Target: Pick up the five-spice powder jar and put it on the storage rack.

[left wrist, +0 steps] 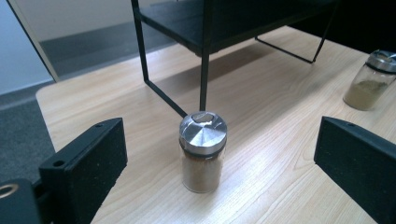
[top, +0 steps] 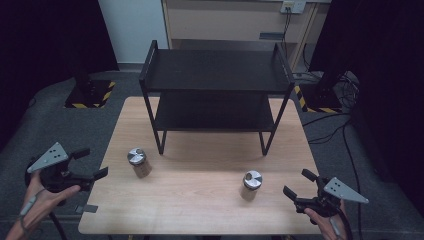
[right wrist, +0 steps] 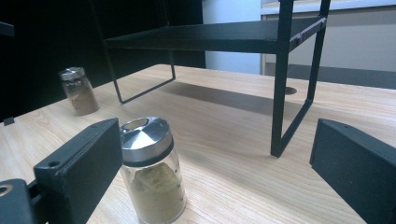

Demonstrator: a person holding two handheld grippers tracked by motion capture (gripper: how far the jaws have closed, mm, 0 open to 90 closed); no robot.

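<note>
From the high view, two glass spice jars are standing upright on the wooden counter (top: 200, 200), well apart, in front of a black two-tier shelf rack (top: 215, 75). The left jar (top: 138, 162) is holding brown powder under a silver cap; the right jar (top: 251, 185) is holding a paler powder. The left tongs (top: 91, 164) are hovering off the counter's left edge with jaws spread wide, gripping nothing. The right tongs (top: 299, 184) are hanging near the counter's right front corner, likewise spread and empty.

In the left gripper view, the left jar (left wrist: 202, 151) is sitting midway between the two wide black jaws but farther out, touching neither, filled roughly halfway with brown powder. The right jar (left wrist: 371, 79) is showing at the far right.

In the right gripper view, the right jar (right wrist: 152, 172) is standing just beside the left-hand jaw, its tan powder filling roughly the lower half, while the other jaw is standing well apart. The left jar (right wrist: 78, 91) is standing farther off by the rack (right wrist: 280, 70).
</note>
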